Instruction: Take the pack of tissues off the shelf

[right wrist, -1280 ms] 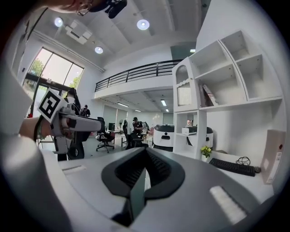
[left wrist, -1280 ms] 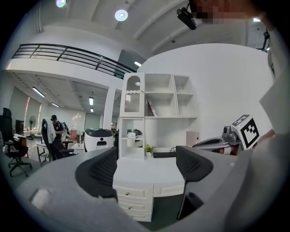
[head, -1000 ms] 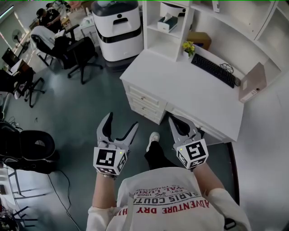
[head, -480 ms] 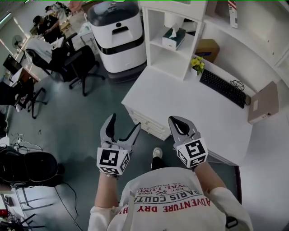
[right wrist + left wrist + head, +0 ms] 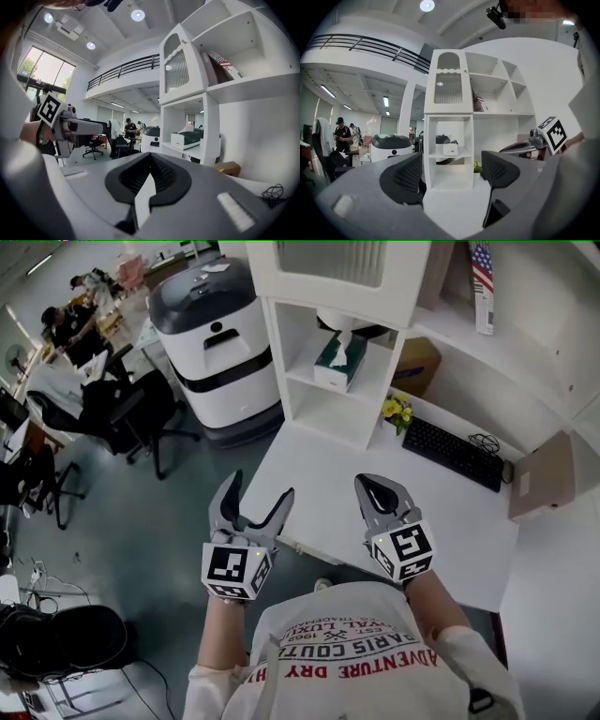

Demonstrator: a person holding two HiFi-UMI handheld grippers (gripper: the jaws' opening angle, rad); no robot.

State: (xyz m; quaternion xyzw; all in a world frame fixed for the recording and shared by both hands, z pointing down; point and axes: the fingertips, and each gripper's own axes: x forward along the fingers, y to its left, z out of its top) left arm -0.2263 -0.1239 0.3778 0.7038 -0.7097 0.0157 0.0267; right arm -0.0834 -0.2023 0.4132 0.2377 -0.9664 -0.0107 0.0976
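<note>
**APPROACH UNDER WAY, NOTHING HELD**

You have closed on the desk (image 5: 309, 479). The shelf (image 5: 323, 413) sat higher and smaller in the frame 1 second ago and now fills the upper centre. The pack of tissues (image 5: 337, 357) rests on its middle board, well apart from both tools, so the reach is still to do. Your left gripper (image 5: 258, 491) is released, jaws wide and empty. Your right gripper (image 5: 375, 488) is clenched on nothing. Count: 1 pack, 2 grippers, 1 keyboard (image 5: 455, 451), 1 flower pot (image 5: 396, 412).
</note>
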